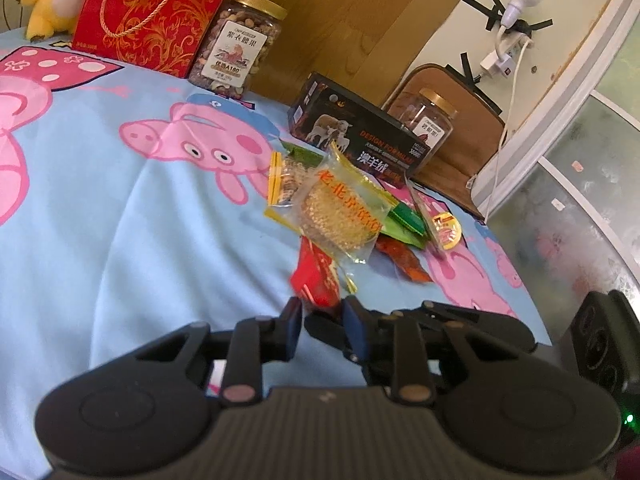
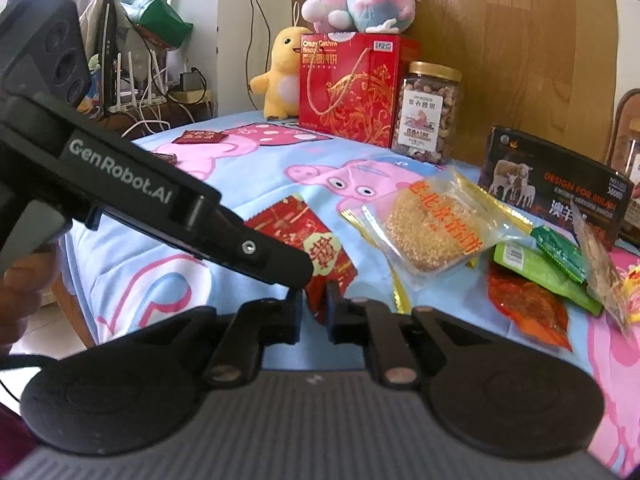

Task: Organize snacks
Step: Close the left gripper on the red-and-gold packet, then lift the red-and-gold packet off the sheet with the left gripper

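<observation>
A: In the left wrist view, our left gripper (image 1: 322, 322) is pinching the near end of the red snack packet (image 1: 314, 276), and a black finger of the other tool is poking in between the pads. Beyond it, the sesame cake packet (image 1: 340, 208) is lying on a loose heap with green and orange wrappers.

B: And in the right wrist view, our right gripper (image 2: 314, 312) is pressing together on that same red snack packet (image 2: 316, 248), near its lower edge (both claws are sharing one packet).

A: So where are we standing?

B: Early, we are judging. The heap is still sprawling across the bedsheet (image 2: 248, 168); the nut jar (image 2: 430, 112) and red gift box (image 2: 348, 92) are waiting far back, and two small dark-red packets are sitting apart at far left.
</observation>
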{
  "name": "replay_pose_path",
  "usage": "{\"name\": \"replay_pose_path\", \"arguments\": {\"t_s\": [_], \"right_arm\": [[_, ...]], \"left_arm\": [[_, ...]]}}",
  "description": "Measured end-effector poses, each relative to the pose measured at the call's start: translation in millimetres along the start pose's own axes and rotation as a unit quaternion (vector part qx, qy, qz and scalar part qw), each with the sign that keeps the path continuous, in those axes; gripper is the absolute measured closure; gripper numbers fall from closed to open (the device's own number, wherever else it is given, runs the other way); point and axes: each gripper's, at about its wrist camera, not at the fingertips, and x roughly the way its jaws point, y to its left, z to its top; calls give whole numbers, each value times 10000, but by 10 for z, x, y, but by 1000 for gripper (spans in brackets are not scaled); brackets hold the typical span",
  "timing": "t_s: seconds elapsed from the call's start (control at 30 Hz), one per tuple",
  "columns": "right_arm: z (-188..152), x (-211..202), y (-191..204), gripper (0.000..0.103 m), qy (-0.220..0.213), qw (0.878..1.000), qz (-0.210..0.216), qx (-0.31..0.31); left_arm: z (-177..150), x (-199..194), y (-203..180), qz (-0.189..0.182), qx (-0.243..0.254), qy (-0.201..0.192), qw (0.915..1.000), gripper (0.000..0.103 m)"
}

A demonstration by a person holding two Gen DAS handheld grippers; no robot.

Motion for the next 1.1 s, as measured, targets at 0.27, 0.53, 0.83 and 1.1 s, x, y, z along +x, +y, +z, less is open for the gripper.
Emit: {"name": "replay_pose_path", "arguments": {"t_s": [0.27, 0.53, 0.83, 1.1], "right_arm": [[-2, -56, -1, 93, -182, 9998, -111, -14], [3, -107, 28, 94, -359, 9990, -225, -113], [7, -137, 41, 94, -444, 9984, -299, -155], [-2, -161, 57, 94, -487, 9981, -340, -171]], "left_arm": [[-2, -50, -50, -60, 56, -58, 10000, 79], [5, -109, -78, -94, 98, -128, 9998, 80], [4, -126, -112, -110, 138, -156, 9997, 80], [3, -134, -140, -121, 180, -163, 9996, 80]]}}
